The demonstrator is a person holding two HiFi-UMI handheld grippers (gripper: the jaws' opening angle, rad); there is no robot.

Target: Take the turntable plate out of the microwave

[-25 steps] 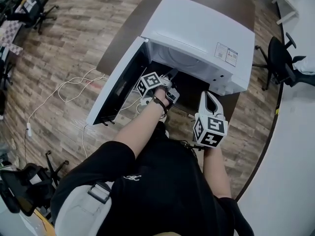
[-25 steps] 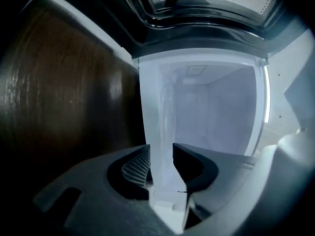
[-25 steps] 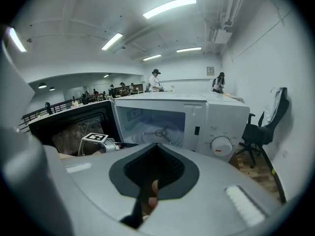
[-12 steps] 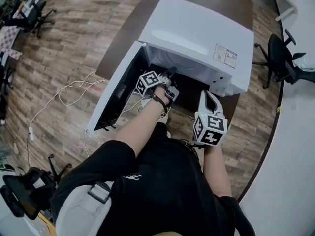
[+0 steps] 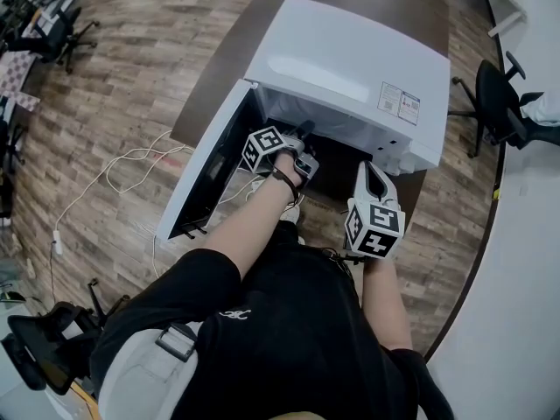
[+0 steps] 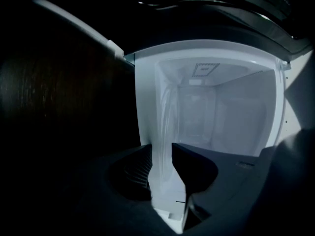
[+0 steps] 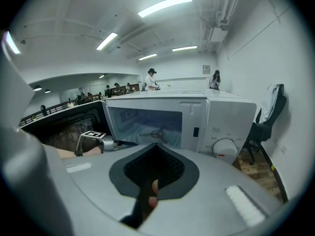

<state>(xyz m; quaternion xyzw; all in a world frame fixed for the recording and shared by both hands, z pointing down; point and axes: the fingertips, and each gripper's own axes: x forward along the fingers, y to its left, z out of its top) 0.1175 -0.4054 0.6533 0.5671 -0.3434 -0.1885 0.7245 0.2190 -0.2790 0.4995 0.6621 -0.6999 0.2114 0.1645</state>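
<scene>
The white microwave [image 5: 350,59] stands on a dark table with its door [image 5: 206,169] swung open to the left. My left gripper [image 5: 304,132] reaches into the cavity mouth. In the left gripper view the clear glass turntable plate [image 6: 165,112] shows edge-on. Its rim fills the narrow gap of the left gripper [image 6: 161,147], with a pad against each face. In the right gripper view the plate [image 7: 142,128] lies low in the cavity, over the roller hub [image 7: 157,132]. My right gripper [image 5: 369,166] hangs shut and empty before the control panel.
The dial [image 7: 225,146] is on the microwave's right front. The table [image 5: 223,73] edge runs close under the open door. White cables [image 5: 122,160] trail over the wood floor on the left. An office chair [image 5: 494,103] stands at the right.
Both grippers stay where they were. Only the head view has shifted slightly.
</scene>
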